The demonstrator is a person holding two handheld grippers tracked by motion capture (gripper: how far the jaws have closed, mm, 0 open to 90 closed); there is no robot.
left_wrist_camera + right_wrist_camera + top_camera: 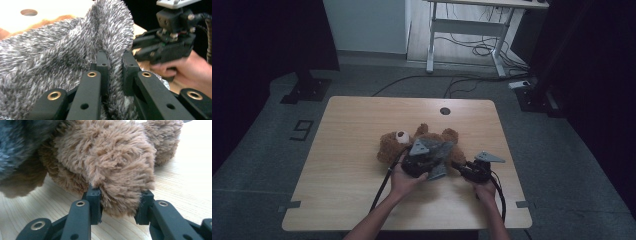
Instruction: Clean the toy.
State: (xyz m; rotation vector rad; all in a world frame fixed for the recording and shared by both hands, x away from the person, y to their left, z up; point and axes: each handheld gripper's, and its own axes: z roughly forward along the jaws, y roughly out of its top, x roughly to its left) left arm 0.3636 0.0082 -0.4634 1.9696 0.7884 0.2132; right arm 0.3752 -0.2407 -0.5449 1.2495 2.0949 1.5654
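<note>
A brown teddy bear (393,145) lies on the wooden table (347,165), partly wrapped in a grey fuzzy knit garment (443,150). My left gripper (428,161) is shut on a fold of that grey garment (50,55), which is pinched between its jaws (115,63) and lifted off the table. My right gripper (462,169) is shut on one brown furry limb of the bear (112,165), low on the table, with fur bulging between its pads (120,203). The left gripper view also catches the right gripper (165,42) and the hand (192,71) holding it.
A round cable hole (445,111) sits near the table's far edge. Beyond the table stand a white desk frame (467,27) with cables on the floor (462,80) and black stand bases (307,90) at left and right. Bare tabletop (185,177) lies beside the bear.
</note>
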